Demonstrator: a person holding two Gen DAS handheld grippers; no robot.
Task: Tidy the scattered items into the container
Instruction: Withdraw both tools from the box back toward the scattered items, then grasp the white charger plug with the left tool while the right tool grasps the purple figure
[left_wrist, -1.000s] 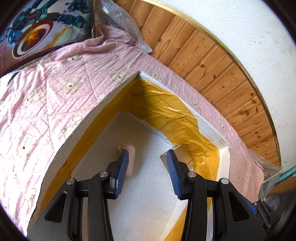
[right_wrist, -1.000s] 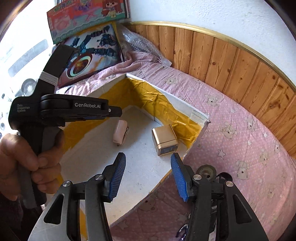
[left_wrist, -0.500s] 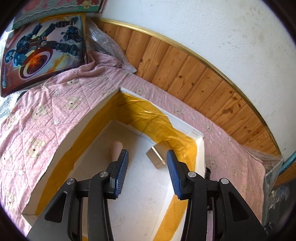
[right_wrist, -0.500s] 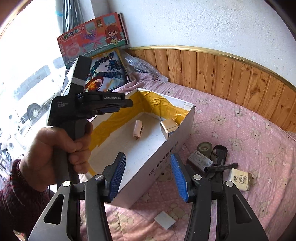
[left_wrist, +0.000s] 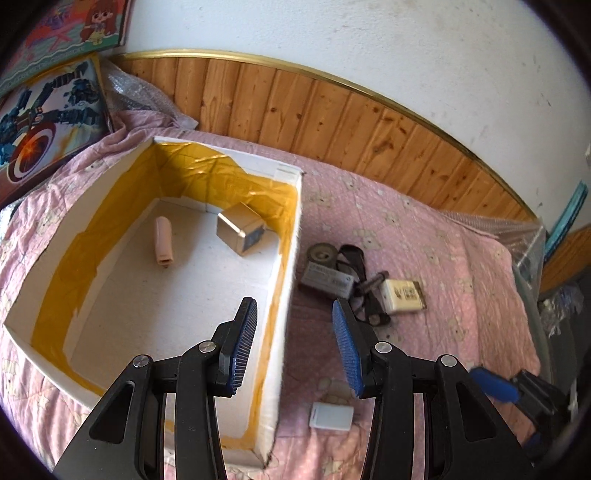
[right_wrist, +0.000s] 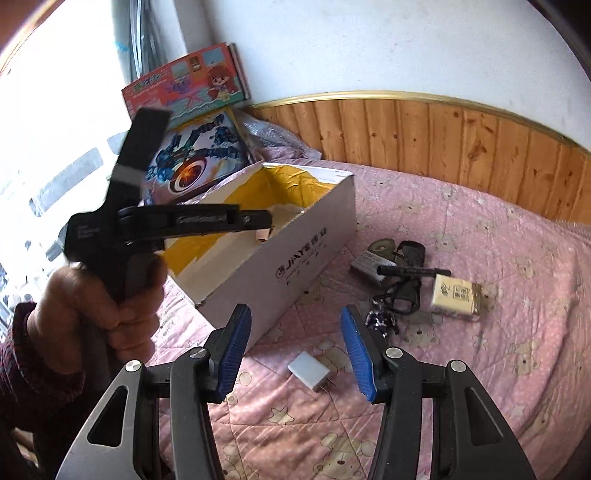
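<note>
Both claws, left (left_wrist: 291, 339) and right (right_wrist: 295, 349), are hanging open and empty. I am judging the white charger plug (right_wrist: 309, 371), lying on the quilt at six o'clock of the cardboard box (right_wrist: 295, 258), easiest taken flat-sided.

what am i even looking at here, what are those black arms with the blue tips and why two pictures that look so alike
No robot here: a person holds a two-finger grasping tool in each hand, with a fisheye camera on each looking along the blue fingers. One picture comes from the left tool, the other from the right tool; the right view also shows the person's hand holding the left tool. Both tools are open and hold nothing. On the pink quilt stands a white box lined with yellow tape, containing a small pink item and a gold cube. Outside lie a white charger plug, a tape roll, a cream packet and black pieces.
</note>
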